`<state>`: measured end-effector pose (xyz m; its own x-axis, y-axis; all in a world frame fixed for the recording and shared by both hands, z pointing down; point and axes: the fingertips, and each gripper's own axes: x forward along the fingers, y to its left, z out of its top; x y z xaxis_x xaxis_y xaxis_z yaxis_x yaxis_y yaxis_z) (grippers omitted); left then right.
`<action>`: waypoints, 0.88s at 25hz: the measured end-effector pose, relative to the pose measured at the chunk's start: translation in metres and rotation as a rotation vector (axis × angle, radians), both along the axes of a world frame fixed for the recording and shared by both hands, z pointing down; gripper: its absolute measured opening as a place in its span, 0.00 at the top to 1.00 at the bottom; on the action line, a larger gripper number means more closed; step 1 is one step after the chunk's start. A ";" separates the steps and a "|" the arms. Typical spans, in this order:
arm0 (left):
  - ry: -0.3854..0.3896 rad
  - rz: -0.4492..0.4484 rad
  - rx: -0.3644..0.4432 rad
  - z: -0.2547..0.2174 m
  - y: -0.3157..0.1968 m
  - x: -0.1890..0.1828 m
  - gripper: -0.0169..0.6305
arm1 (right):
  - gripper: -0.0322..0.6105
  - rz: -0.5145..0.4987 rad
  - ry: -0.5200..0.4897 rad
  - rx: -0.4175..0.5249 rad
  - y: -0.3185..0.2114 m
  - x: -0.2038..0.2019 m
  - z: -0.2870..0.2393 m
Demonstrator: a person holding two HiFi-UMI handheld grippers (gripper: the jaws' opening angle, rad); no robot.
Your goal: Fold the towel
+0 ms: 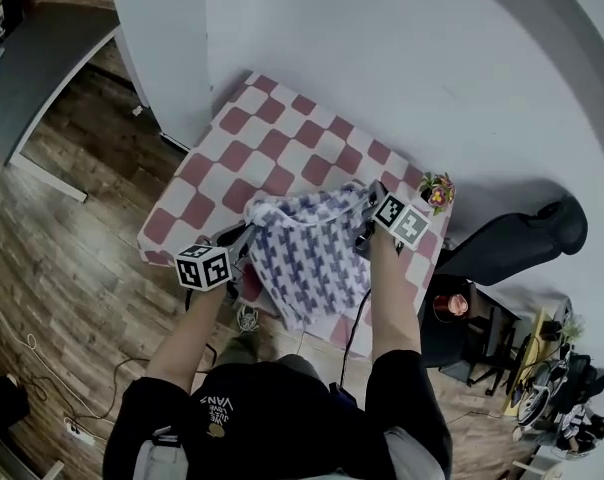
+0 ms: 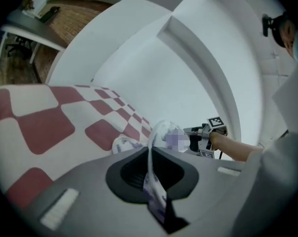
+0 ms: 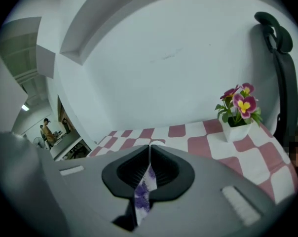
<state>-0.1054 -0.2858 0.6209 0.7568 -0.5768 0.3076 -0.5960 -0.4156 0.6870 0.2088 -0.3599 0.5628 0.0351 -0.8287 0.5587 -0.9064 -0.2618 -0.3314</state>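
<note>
Checked table (image 1: 282, 133) stood against the white wall. Towel (image 1: 307, 258) hung spread between my grippers over the table's near edge, its lower part drooping. My left gripper (image 1: 244, 236) was clamped on one top corner and my right gripper (image 1: 367, 206) on the other. Flowerpot (image 1: 437, 192) sat at the table's right corner, near my right gripper.
</note>
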 end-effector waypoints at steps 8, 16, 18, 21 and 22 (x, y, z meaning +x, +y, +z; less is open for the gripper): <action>0.137 -0.075 -0.270 0.024 -0.019 0.002 0.66 | 0.86 0.059 -0.082 -0.037 -0.026 0.004 0.039; 0.110 -0.214 -0.220 0.008 0.007 -0.035 0.58 | 0.65 -0.095 -0.151 0.062 0.031 0.036 0.009; 0.068 -0.212 -0.159 -0.003 0.034 -0.035 0.58 | 0.65 -0.131 -0.131 0.034 0.063 0.057 0.013; -0.009 -0.147 -0.085 -0.009 0.093 -0.013 0.58 | 0.64 -0.227 -0.102 -0.022 0.115 0.081 0.026; -0.033 -0.120 -0.069 -0.008 0.115 -0.001 0.58 | 0.64 -0.275 -0.091 -0.042 0.132 0.085 0.031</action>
<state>-0.1065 -0.1711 0.6132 0.6726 -0.6388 0.3735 -0.6615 -0.2927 0.6905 0.2943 -0.2276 0.5938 -0.2390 -0.7766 0.5829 -0.9124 -0.0258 -0.4085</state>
